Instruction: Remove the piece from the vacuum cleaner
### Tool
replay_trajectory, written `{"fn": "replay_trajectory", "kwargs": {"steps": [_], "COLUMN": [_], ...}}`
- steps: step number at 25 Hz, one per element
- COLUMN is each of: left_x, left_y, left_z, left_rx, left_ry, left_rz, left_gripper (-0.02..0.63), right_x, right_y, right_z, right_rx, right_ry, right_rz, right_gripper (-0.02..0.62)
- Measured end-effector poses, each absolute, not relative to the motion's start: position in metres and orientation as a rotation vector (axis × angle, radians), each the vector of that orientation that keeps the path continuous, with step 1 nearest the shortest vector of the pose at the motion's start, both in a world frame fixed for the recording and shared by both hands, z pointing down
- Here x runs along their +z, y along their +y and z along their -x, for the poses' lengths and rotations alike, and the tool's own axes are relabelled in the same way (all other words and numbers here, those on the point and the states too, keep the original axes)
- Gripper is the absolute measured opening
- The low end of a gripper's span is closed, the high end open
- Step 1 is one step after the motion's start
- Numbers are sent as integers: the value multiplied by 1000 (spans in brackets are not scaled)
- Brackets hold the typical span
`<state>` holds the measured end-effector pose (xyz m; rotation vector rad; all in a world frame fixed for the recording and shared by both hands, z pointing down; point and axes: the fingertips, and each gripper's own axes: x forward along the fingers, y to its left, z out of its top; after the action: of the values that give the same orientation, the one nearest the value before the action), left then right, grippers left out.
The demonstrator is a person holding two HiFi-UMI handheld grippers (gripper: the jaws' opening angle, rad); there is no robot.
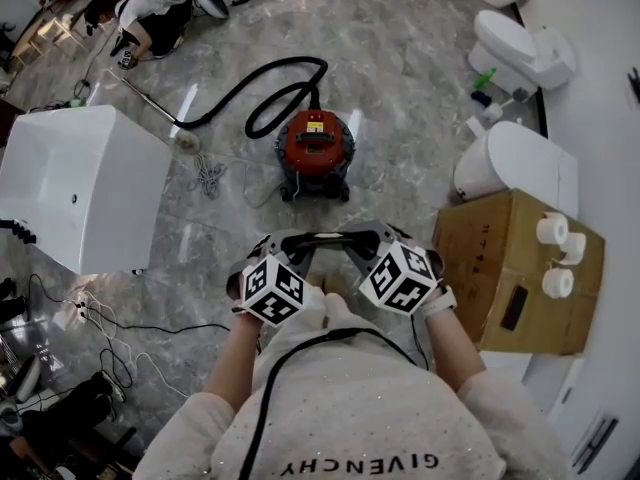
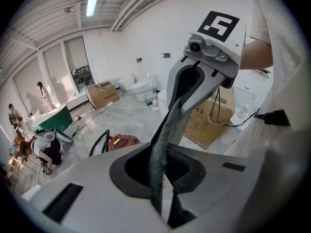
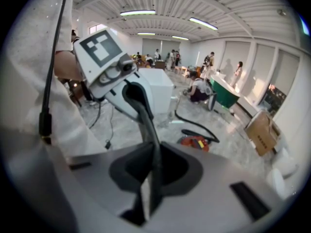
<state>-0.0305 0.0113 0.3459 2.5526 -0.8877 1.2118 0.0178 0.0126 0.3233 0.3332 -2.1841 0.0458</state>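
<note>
The red canister vacuum cleaner (image 1: pixel 314 148) stands on the marble floor ahead of me, with its black hose (image 1: pixel 270 93) looping off to the left. It also shows small in the left gripper view (image 2: pixel 124 141) and in the right gripper view (image 3: pixel 197 142). Both grippers hang close to my body, well short of the vacuum, with their tips turned toward each other. My left gripper (image 1: pixel 310 240) (image 2: pixel 163 144) is shut with nothing between its jaws. My right gripper (image 1: pixel 350 238) (image 3: pixel 154 149) is shut and empty too.
A white cabinet (image 1: pixel 80 188) stands at the left and a cardboard box (image 1: pixel 510 268) with paper rolls at the right. Toilets (image 1: pixel 520 48) line the right wall. Cables (image 1: pixel 100 328) trail over the floor at lower left. A person (image 1: pixel 150 18) crouches far back.
</note>
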Motion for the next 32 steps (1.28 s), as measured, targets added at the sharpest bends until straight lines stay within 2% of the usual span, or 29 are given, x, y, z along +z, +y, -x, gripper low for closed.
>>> {"fn": "replay_trajectory", "kwargs": {"steps": [32], "left_x": [328], "left_y": [20], "left_z": [29], "left_rx": [1188], "left_ry": [-781], "left_rz": [-2534], "left_gripper": [57], "right_x": [303], "right_y": [21], "right_z": [-19], "right_rx": [37], "right_ry": [-2156], "right_rz": [-299], "right_gripper": [44]}}
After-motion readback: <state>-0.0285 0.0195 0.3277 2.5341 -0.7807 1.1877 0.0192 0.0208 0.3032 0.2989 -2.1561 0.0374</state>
